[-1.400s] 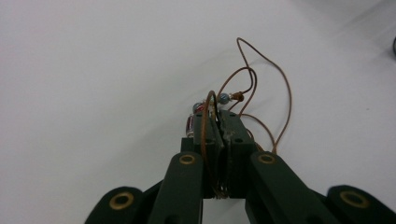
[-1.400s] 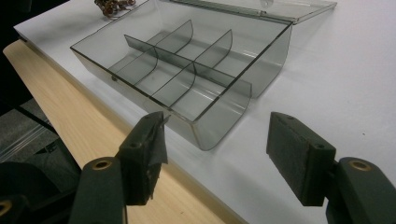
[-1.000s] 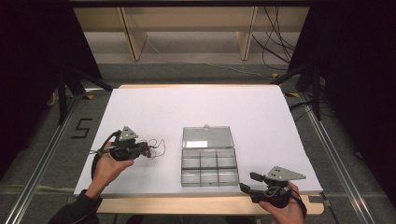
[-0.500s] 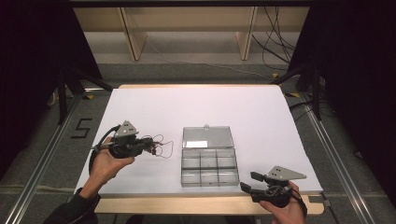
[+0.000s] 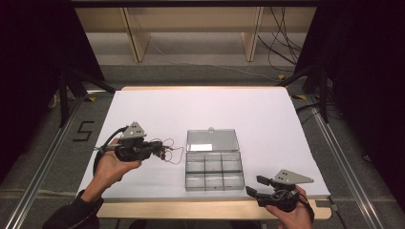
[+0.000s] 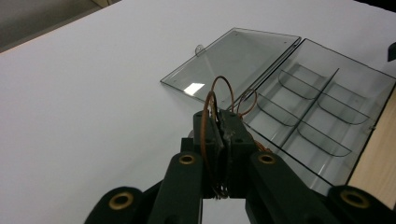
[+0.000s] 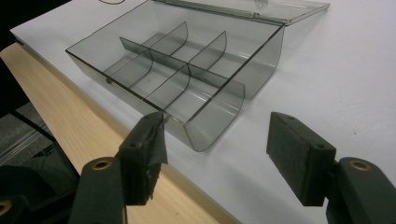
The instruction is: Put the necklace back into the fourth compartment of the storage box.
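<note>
The bench [image 5: 143, 210] is a pale wooden top, and a white sheet [image 5: 210, 109] covers nearly all of it, leaving a bare strip of wood along the near edge and a thin sliver at the far edge. Lying directly on the sheet is a clear plastic compartment box [image 5: 213, 171], just right of the middle and close to the near edge. Its lid [image 5: 212, 140] is folded open flat toward the far edge, and its six compartments hold nothing.

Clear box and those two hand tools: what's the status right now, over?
Left tool shut on thin brown wire, held above the white table. Right tool open, empty, at the near edge. Compartment box open, all compartments empty. Nothing in the way.
</note>
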`<state>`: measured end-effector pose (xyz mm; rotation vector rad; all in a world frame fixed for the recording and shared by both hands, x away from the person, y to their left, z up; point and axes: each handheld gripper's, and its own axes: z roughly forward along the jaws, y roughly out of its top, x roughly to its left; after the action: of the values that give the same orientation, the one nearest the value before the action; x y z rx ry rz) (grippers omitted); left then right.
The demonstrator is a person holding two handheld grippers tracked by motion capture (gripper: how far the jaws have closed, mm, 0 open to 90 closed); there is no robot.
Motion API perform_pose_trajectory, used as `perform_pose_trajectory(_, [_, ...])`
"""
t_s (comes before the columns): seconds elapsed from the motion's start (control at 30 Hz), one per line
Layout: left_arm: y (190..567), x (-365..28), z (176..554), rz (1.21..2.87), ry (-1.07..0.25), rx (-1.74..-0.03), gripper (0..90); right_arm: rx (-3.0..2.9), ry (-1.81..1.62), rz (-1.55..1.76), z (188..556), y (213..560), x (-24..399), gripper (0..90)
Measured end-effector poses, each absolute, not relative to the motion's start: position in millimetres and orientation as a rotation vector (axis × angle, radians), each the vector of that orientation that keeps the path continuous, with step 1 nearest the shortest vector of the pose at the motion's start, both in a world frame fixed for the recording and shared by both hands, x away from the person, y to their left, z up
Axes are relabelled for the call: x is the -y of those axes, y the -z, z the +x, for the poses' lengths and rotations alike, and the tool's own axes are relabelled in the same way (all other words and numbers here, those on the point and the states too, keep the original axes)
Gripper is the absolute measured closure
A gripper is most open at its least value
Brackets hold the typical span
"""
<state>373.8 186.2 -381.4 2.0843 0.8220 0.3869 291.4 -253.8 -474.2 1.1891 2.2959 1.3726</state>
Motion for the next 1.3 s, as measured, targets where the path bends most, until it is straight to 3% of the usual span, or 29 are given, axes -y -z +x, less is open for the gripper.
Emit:
perform_pose_trajectory(0.43, [374.0,-152.7,362.8,2.114,-0.318,-0.717,85.7,-2.290,-1.398,1.167,291.6,474.0,253.8,38.1])
perform_pose_trajectory(1.3, [407.3,-110.4,356.4,2.264,-0.218,-0.637,85.5,-2.296,-1.373,1.163,291.8,474.0,253.6,38.1])
